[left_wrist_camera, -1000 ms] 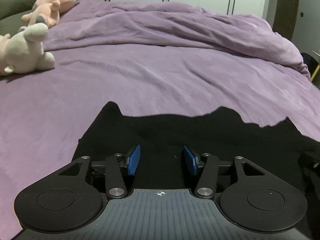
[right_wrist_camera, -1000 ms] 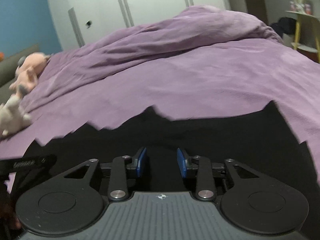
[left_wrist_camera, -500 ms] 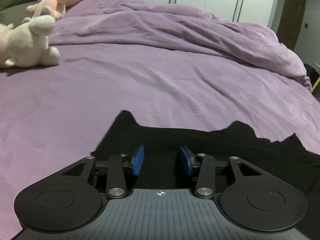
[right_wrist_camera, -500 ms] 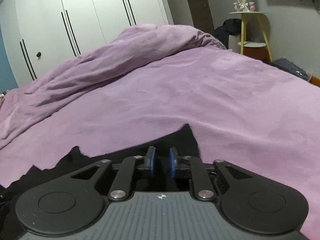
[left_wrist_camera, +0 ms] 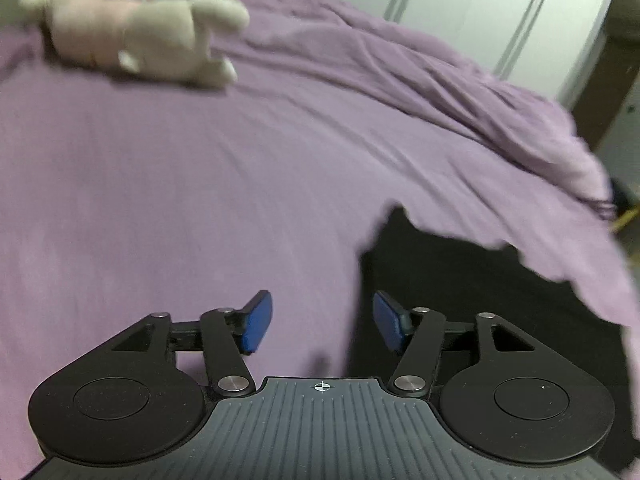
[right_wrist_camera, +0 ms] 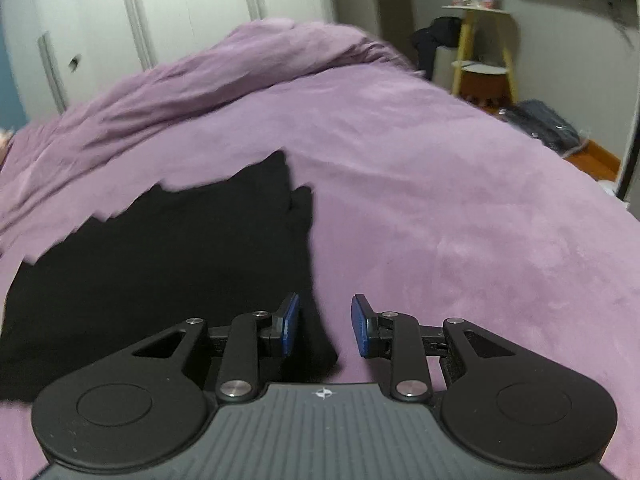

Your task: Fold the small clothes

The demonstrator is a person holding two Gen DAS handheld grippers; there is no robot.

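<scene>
In the left wrist view the left gripper [left_wrist_camera: 322,322] hung over bare purple bedding [left_wrist_camera: 168,208] with its jaws apart and nothing between them; they'd just been opening wider. The black garment [left_wrist_camera: 472,292] lay flat on the bed off to its right, its left edge running just past the right pad, which looked clear of the cloth. Only this view caught the plush toys [left_wrist_camera: 160,40], blurry, up near the far-left end of the bed. In the right wrist view the right gripper [right_wrist_camera: 325,325] also stood with jaws parted and empty, having just opened a bit too, and here the garment [right_wrist_camera: 168,256] sat to the left with its right edge passing under the left pad. This view alone showed the side shelf [right_wrist_camera: 482,56] and the dark bundle [right_wrist_camera: 540,126] on the floor. My guess is a fold got laid down and both grippers let go at the two side edges. Next move probably calls for lining up on an edge or corner and pinching it for the next fold.
</scene>
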